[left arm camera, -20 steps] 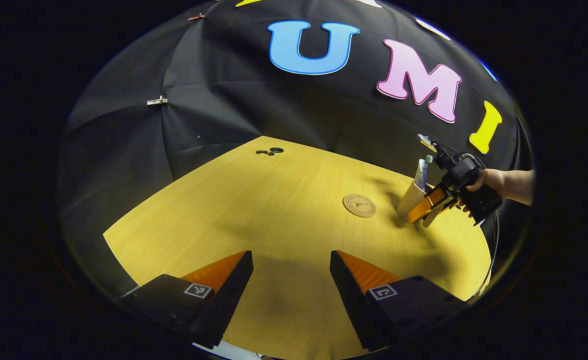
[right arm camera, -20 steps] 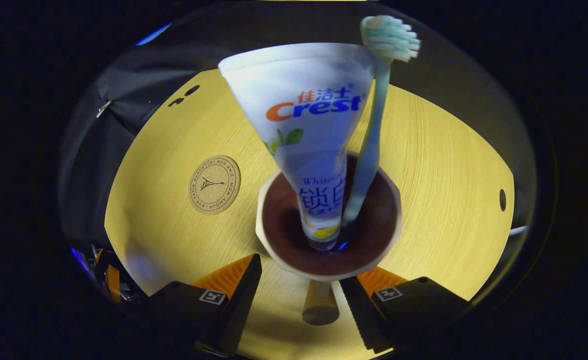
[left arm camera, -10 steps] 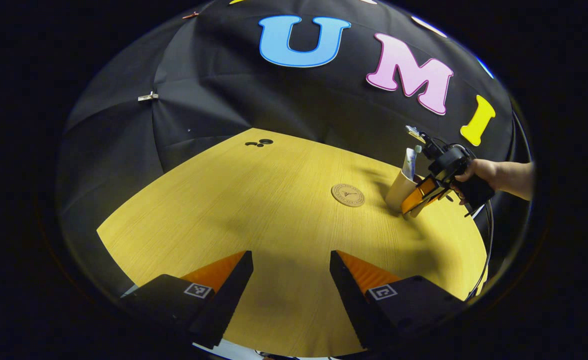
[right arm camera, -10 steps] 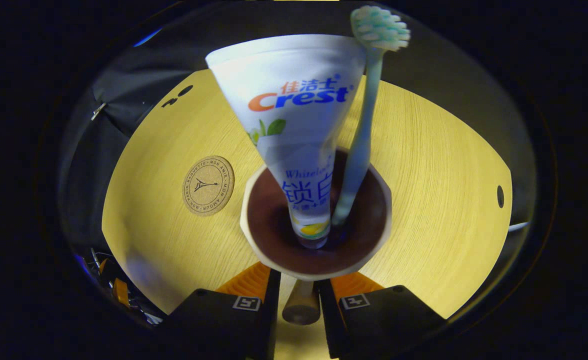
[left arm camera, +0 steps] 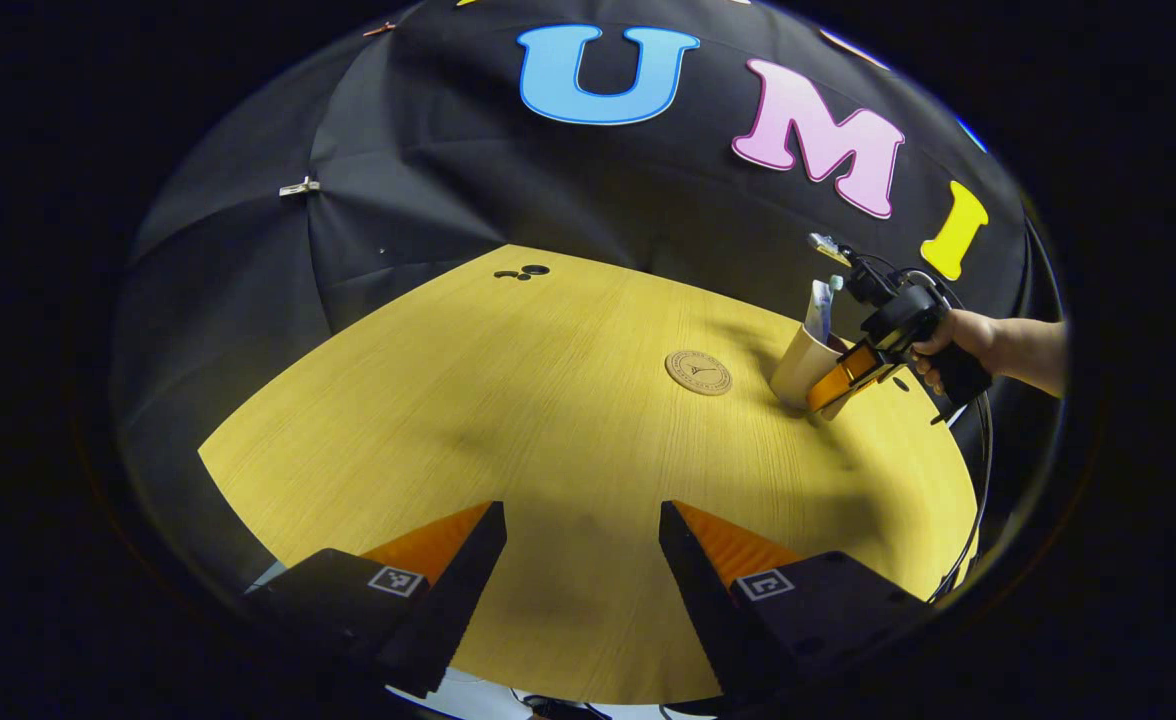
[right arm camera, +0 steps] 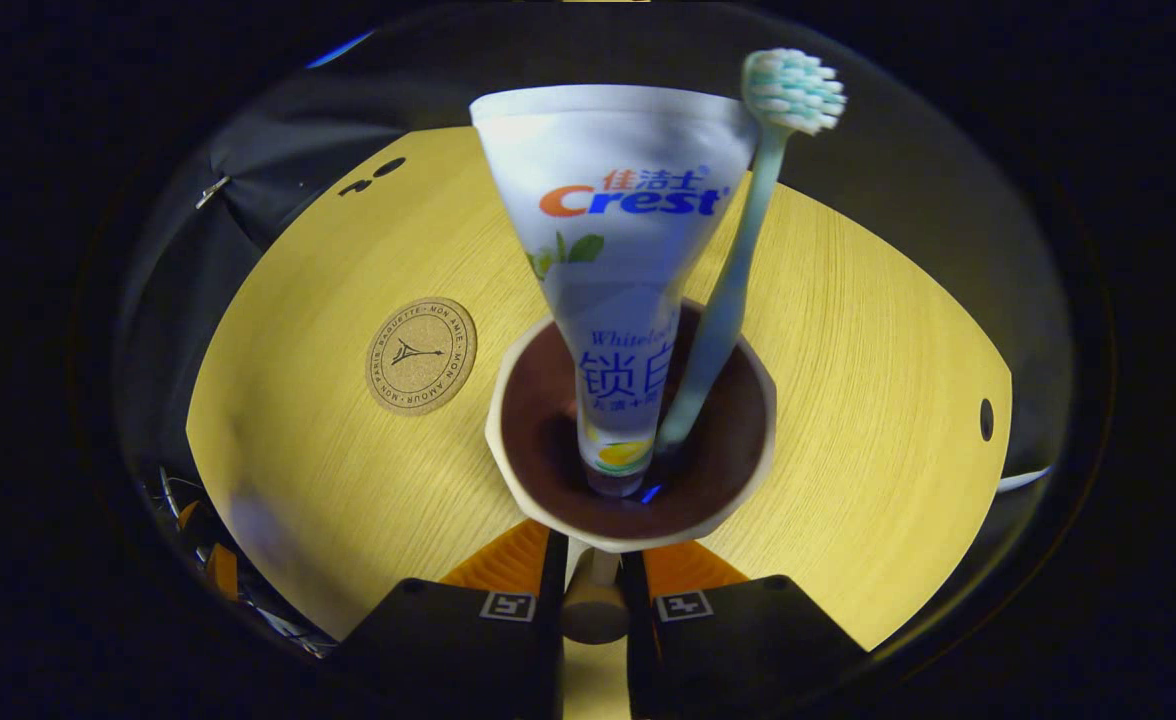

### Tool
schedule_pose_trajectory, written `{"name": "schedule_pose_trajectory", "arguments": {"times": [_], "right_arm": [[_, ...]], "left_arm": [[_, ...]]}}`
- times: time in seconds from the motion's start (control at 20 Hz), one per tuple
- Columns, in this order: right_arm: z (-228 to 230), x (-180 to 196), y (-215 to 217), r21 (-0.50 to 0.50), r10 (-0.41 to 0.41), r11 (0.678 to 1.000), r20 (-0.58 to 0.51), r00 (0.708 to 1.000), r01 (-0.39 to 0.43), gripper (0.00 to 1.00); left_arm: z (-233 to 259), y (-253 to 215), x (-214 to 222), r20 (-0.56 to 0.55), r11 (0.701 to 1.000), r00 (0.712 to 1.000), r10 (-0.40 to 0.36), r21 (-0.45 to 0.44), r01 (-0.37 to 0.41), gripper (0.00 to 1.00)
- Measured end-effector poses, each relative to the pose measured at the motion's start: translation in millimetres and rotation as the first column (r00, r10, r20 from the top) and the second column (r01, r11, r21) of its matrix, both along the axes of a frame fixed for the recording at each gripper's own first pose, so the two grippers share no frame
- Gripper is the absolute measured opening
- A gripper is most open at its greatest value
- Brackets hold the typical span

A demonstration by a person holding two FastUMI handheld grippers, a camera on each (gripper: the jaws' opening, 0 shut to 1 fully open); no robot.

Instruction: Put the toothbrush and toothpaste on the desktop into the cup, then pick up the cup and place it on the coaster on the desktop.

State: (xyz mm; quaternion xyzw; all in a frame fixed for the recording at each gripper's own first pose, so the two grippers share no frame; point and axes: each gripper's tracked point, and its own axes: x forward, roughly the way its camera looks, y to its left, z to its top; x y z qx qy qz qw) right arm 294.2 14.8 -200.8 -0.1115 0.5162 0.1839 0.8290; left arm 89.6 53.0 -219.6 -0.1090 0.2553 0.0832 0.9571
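A beige cup [right arm camera: 760, 440] with a dark inside holds a white toothpaste tube [right arm camera: 618, 230] and a pale green toothbrush [right arm camera: 728, 300], both standing up out of it. My right gripper [right arm camera: 593, 565] is shut on the cup's handle [right arm camera: 593, 612], with both fingers pressed against it. The round cork coaster [right arm camera: 421, 355] lies on the table a short way left of the cup. In the left gripper view the cup [left arm camera: 798, 365] leans beside the coaster [left arm camera: 698, 372], held by the right gripper [left arm camera: 843, 375] and a hand [left arm camera: 968, 338]. My left gripper [left arm camera: 583, 530] is open over the table's near edge.
The round wooden table [left arm camera: 508, 420] has small dark holes at its far side [left arm camera: 523, 272] and one near its right edge [right arm camera: 985, 418]. Cables hang past the table's edge [right arm camera: 198, 510]. The booth's black cloth wall rises behind the table.
The right gripper's fingers came together on the cup's handle. The cup with the tube and brush shifted slightly in both views. The left gripper stayed open and hardly moved.
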Motion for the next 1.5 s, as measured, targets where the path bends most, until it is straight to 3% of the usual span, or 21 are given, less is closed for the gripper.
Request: {"name": "schedule_pose_trajectory", "arguments": {"times": [0.1,0.15,0.5,0.75,1.05,1.5], "right_arm": [[0.5,3.4,-3.4,-0.018,0.008,1.000,0.027,1.000,-0.008,0.34],[2.3,4.6,-4.7,-0.025,0.016,1.000,0.041,0.999,-0.015,0.28],[5.3,4.1,8.5,0.017,0.026,0.999,0.065,0.998,-0.027,0.28],[14.9,14.1,17.9,0.045,0.022,0.999,0.139,0.990,-0.028,0.28],[35.7,15.9,35.5,0.055,0.073,0.995,0.167,0.983,-0.084,0.28],[16.1,19.8,71.0,0.025,0.154,0.987,0.139,0.978,-0.159,0.28]], "left_arm": [[-0.4,0.6,-2.8,-0.001,1.000,1.000,-0.004,0.005,0.004,0.98],[-0.4,0.0,-3.6,-0.004,1.000,1.000,-0.007,0.006,0.007,0.98],[-5.9,-0.4,-1.0,-0.016,1.000,1.000,-0.014,0.004,0.014,0.98],[-6.7,1.9,-3.2,-0.019,1.000,1.000,-0.014,0.010,0.014,0.98],[-6.3,3.4,-4.7,-0.017,1.000,1.000,0.000,-0.008,0.000,0.98],[-8.8,20.8,-25.5,-0.036,0.999,0.998,0.046,-0.009,-0.046,0.98]]}}
